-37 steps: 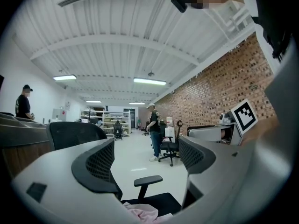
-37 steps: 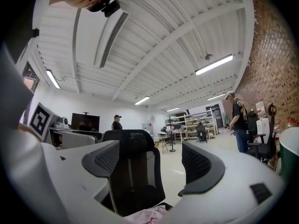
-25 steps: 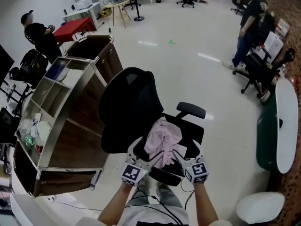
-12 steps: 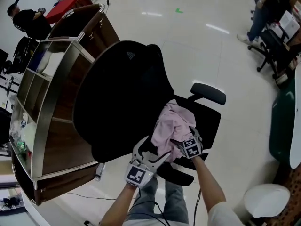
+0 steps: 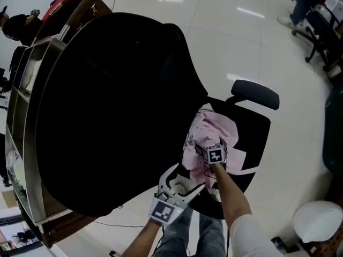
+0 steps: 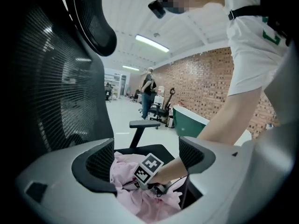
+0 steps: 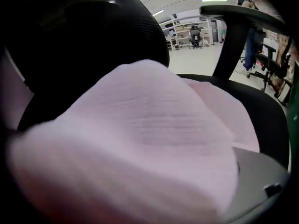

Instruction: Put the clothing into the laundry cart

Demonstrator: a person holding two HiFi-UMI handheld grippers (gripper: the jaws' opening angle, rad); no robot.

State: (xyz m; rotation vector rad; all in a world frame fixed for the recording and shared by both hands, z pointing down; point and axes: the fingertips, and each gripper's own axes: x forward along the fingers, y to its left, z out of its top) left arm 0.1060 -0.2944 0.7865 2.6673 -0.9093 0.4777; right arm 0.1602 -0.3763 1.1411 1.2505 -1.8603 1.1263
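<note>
Pink clothing lies crumpled on the seat of a black mesh office chair. My right gripper is pushed into the heap from the front. Its jaws are opening, and in the right gripper view the pink clothing bulges between them and hides most of them. My left gripper hangs open at the seat's front edge, a little short of the cloth, with nothing between its fingers. Through its jaws in the left gripper view I see the pink clothing and the right gripper's marker cube. The laundry cart, brown with a metal frame, stands behind the chair.
The chair's tall backrest fills the left and hides most of the cart's shelves. One armrest rises right of the clothing. A person in black stands far left. Office chairs and a white round object are at the right.
The view has dropped closer to the chair, whose backrest now looms large. My right gripper has gone forward into the pink clothing, while the left one has stayed back at the seat's front.
</note>
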